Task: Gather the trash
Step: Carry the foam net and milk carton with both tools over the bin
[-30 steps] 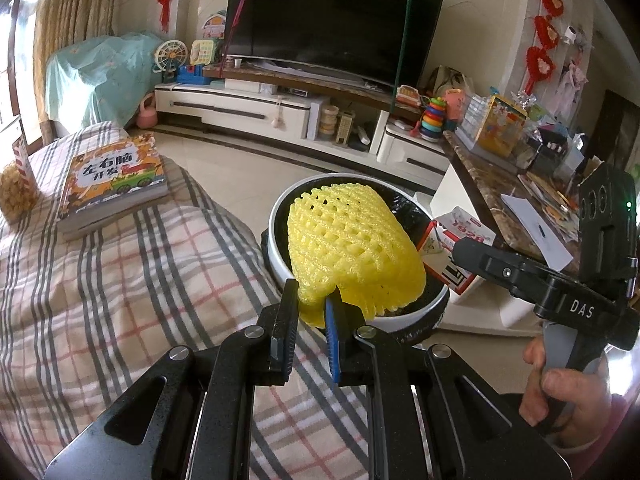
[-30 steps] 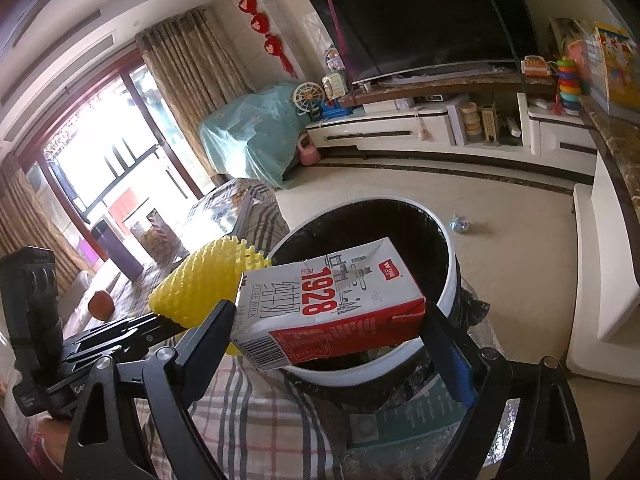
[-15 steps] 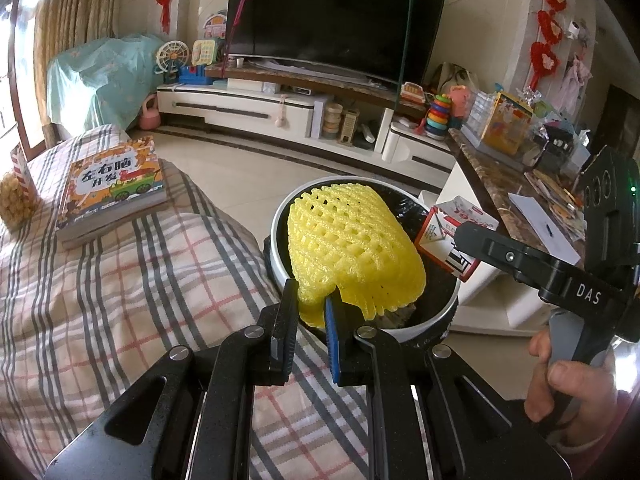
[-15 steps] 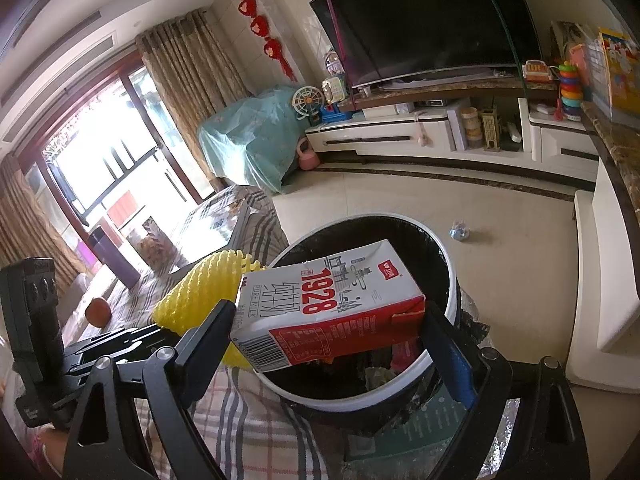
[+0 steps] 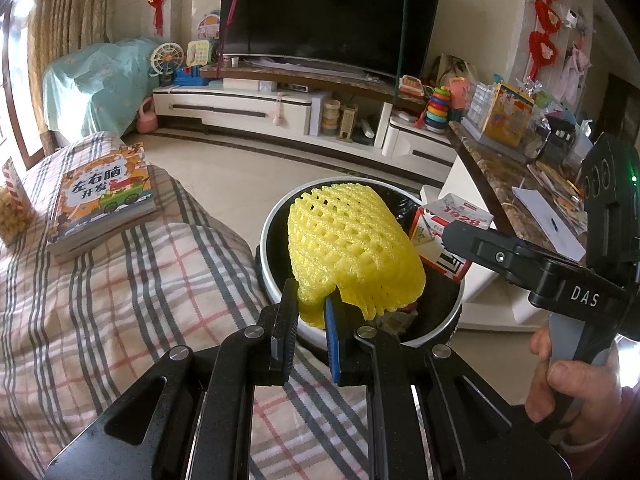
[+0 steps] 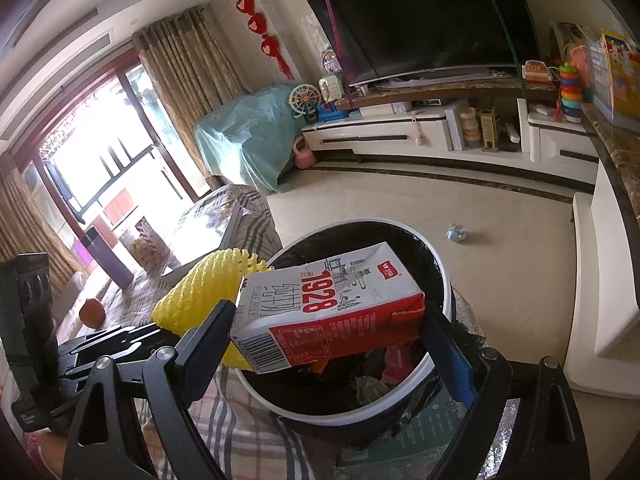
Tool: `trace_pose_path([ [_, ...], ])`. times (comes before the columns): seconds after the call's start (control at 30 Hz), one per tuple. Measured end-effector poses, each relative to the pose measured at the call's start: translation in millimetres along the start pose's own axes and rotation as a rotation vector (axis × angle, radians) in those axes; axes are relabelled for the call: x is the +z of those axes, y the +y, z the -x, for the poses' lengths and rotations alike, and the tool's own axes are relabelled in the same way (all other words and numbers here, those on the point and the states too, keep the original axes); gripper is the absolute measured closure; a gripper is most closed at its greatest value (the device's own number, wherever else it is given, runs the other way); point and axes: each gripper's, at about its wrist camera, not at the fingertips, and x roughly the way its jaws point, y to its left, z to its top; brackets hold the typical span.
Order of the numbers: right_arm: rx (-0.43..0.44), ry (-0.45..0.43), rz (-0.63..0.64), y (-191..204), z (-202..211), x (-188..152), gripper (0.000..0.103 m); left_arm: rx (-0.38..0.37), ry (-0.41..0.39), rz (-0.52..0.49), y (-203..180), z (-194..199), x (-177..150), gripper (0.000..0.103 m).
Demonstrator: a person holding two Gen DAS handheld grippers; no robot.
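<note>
Big curved TV (image 5: pixel 332 12) sits on a white stand (image 5: pixel 280 112), kids' book (image 5: pixel 102 196) lies on the plaid blanket (image 5: pixel 120 280), red decorations (image 6: pixel 260 28) hang by the curtains (image 6: pixel 188 72), and a stacking-ring toy (image 5: pixel 437 108) stands near the counter.

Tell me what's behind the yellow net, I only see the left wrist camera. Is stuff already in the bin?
Observer: Yes. The right wrist view shows crumpled wrappers lying in the trash bin.
Child: What does the milk carton say?
Observer: The milk carton reads "1928" and "PURE MILK", with a barcode on its end.
Child: Any trash left on the floor?
Observer: One small crumpled blue wrapper lies on the tile beyond the bin.
</note>
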Motion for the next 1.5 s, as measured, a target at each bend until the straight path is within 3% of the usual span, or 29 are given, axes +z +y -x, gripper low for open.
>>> trace_pose_path([
  [1.5, -0.012, 0.047, 0.021, -19, -25, 10, 0.011, 0.030, 0.068, -0.006, -10, -41, 17, 0.091],
])
